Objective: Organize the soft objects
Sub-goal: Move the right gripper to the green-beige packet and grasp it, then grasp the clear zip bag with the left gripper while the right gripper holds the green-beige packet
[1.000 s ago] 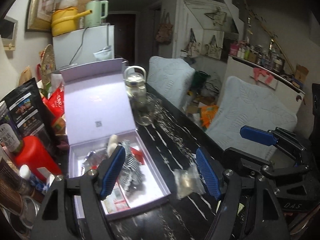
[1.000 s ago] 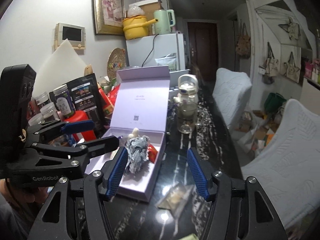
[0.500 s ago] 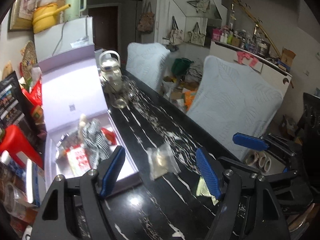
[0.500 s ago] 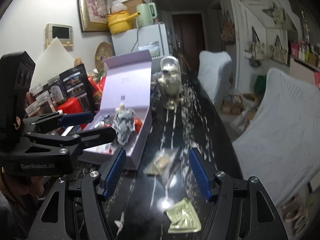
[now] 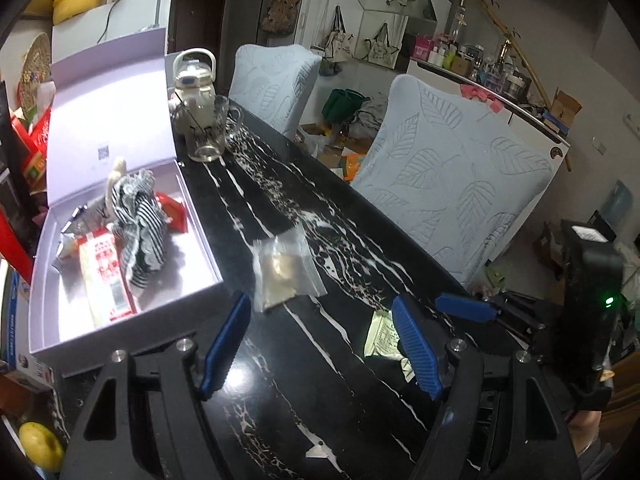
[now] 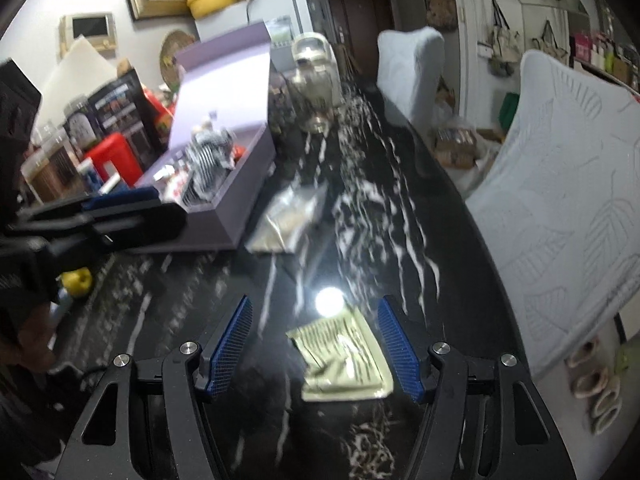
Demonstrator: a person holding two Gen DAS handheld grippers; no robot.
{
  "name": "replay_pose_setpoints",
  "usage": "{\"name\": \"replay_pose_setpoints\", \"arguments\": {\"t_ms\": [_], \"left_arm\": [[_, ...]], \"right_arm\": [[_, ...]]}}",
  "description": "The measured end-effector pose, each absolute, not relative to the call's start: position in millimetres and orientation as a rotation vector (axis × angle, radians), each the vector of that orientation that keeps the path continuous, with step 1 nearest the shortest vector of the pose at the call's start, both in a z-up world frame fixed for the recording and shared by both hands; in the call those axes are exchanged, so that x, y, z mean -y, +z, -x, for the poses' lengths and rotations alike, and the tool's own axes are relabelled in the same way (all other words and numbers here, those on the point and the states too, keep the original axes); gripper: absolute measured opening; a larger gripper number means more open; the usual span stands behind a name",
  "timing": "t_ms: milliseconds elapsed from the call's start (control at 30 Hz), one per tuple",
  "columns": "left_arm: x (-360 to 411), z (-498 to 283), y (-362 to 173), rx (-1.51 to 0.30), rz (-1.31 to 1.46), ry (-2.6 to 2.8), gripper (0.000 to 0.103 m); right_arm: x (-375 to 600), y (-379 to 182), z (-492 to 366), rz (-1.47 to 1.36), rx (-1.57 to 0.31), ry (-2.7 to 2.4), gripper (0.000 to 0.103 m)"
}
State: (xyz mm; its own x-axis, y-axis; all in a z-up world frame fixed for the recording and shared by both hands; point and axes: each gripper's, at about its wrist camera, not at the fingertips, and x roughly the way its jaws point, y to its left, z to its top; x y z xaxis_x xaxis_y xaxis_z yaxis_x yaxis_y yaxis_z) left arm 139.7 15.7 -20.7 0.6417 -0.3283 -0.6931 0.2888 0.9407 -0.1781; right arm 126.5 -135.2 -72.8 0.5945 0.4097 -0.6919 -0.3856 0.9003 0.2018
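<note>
An open lilac box (image 5: 200, 252) stands on the black marble table (image 5: 304, 364); it holds a striped cloth (image 5: 138, 216) and red packets (image 5: 106, 276). A clear bag (image 5: 286, 268) lies beside the box, just ahead of my open, empty left gripper (image 5: 320, 338). A pale green sachet (image 6: 344, 356) lies between the fingers of my open right gripper (image 6: 316, 344), nearer the right finger. The sachet (image 5: 382, 336) and the right gripper (image 5: 468, 308) also show in the left wrist view. The box (image 6: 236, 184), bag (image 6: 290, 212) and left gripper (image 6: 120, 208) show in the right wrist view.
A glass teapot (image 5: 194, 92) and glass mug (image 5: 206, 132) stand behind the box. Two padded chairs (image 5: 452, 176) line the table's right side. Jars and packets (image 6: 104, 120) crowd the left. A yellow fruit (image 5: 40, 446) lies at the near left.
Both grippers have pulled back from the box along the table. The clear bag now lies ahead of the left gripper, and the green sachet has come between the right gripper's fingers.
</note>
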Motion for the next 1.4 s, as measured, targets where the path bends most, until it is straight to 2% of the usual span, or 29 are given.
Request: {"name": "replay_pose_setpoints", "arguments": {"t_ms": [400,467,567,600,667,900,1400], "left_arm": [[-3.1,-155.8,-38.7,-0.827,0.056,-0.360,0.073],[-0.3,-161.5,-40.7,-0.832,0.058,-0.363,0.073],[3.7,-170.9,-45.0,-0.843,0.058,-0.363,0.073],[4.6,-173.9,-46.6,-0.847,0.057,-0.362,0.073],[8.0,-180.5,-50.0,-0.854,0.052,-0.360,0.073],[15.6,-203.9,-60.0,-0.878,0.048,-0.354,0.073],[33.6,-246.7,-82.3,-0.892,-0.005,-0.248,0.073]], "right_arm": [[139.8,-116.7,-138.7,0.029,-0.933,0.430,0.069],[138.1,-118.3,-140.6,0.046,-0.931,0.426,0.073],[134.6,-119.7,-142.9,0.078,-0.927,0.411,0.074],[133.6,-120.0,-143.2,0.093,-0.919,0.410,0.071],[132.6,-119.4,-144.4,0.131,-0.897,0.388,0.045],[149.6,-117.8,-157.6,0.075,-0.897,0.393,0.043],[187.3,-72.3,-169.6,-0.022,-0.778,0.373,0.043]]}}
